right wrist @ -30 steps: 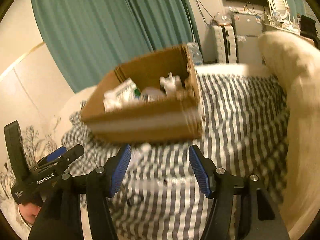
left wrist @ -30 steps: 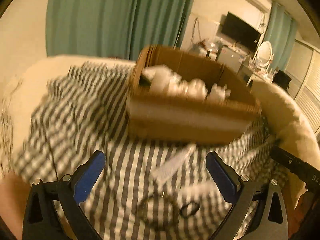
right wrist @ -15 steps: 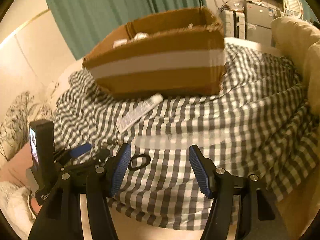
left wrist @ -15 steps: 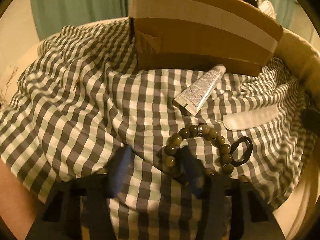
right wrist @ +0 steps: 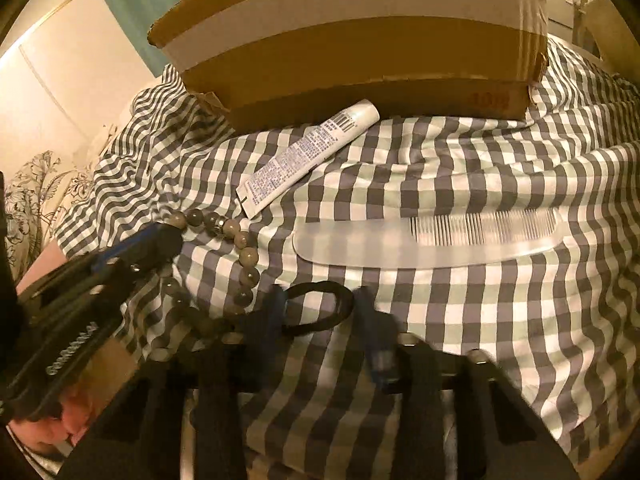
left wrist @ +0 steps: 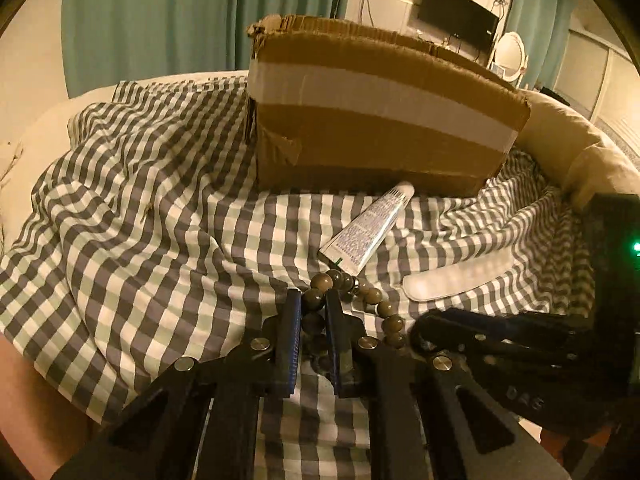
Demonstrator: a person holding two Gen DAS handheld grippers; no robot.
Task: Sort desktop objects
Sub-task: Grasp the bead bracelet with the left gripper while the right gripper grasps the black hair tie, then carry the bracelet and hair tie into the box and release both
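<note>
Beads first: the left gripper (left wrist: 313, 307) has its blue jaws pinched onto one bead of the bead bracelet (left wrist: 362, 300), low and centre in the left wrist view, with the rest of the loop lying on the checked cloth (left wrist: 140, 216) to the right of the fingers. The right gripper (right wrist: 320, 312), blurred at the bottom centre of the right wrist view, stands with its jaws parted on either side of the black hair tie (right wrist: 316, 306), not yet closed on it. To do this step well, I would lift the bracelet slowly and straight up so the loose beads trail without snagging the hair tie beside them, and close the right jaws only once one strand of the tie sits squarely between the pads. The white tube (right wrist: 308, 158) lies diagonally just in front of the cardboard box (left wrist: 380, 112), its cap end near the box wall, and the clear comb (right wrist: 432, 240) lies across the cloth to the right of the bracelet. The box, presumably the sorting target, fills the upper middle of both views. Half a second earlier the left jaws were wider and blurred around the bracelet; now they are clamped. The right gripper, then open above the tie, has come closer to it.
</note>
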